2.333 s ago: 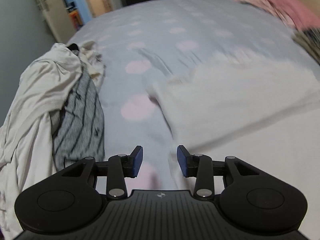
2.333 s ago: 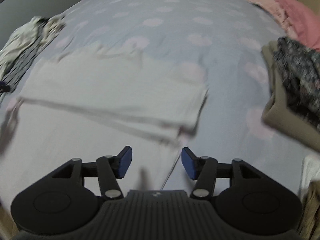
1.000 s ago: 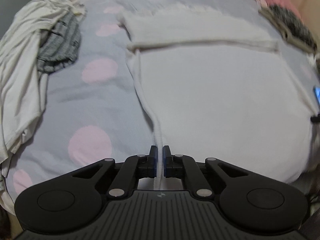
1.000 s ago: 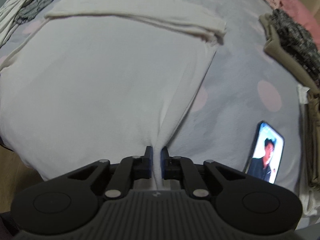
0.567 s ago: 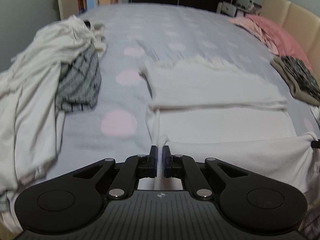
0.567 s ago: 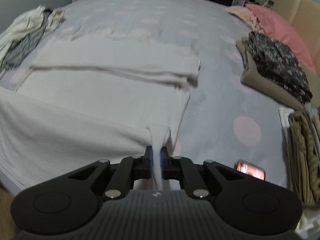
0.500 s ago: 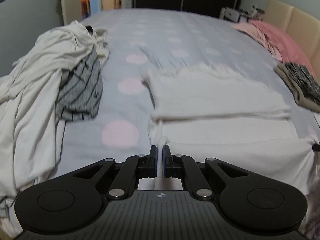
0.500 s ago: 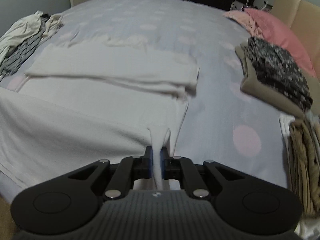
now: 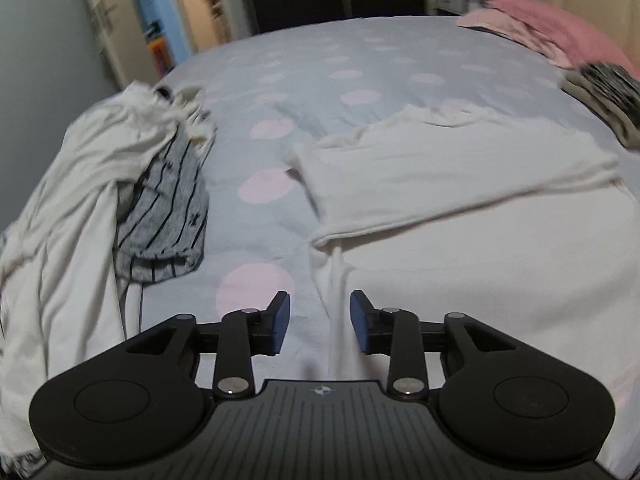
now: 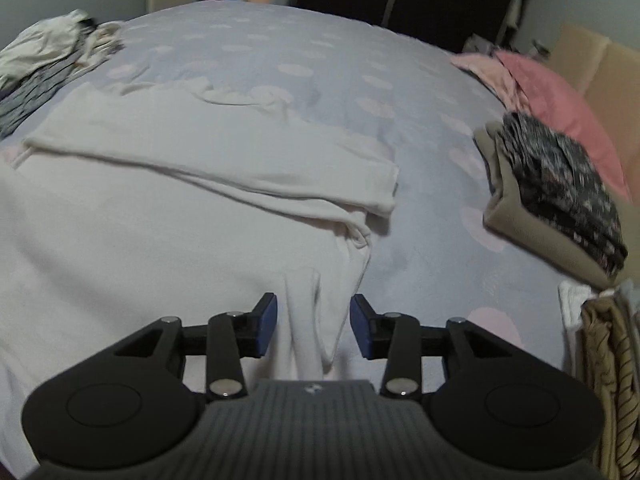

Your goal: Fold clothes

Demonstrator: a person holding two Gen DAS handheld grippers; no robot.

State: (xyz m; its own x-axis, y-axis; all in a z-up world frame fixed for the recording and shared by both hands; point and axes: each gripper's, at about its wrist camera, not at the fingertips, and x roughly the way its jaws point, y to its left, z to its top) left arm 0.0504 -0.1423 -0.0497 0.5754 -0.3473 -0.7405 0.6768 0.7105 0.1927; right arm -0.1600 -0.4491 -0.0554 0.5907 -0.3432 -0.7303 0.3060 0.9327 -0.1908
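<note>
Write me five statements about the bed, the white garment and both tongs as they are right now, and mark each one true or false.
1. Both tongs are open. True: the left tongs and the right tongs each show a wide gap between the blue pads, with nothing clamped.
2. The white garment has its far part folded over toward the near side. True.
3. The bed sheet is plain white. False: it is pale blue-grey with pink dots.
4. A grey striped garment lies to the right of the white garment. False: it lies to its left, partly under a heap of white clothes.
5. The pile with the dark patterned garment sits on top of the white garment. False: it rests apart, on the sheet to the right.
</note>
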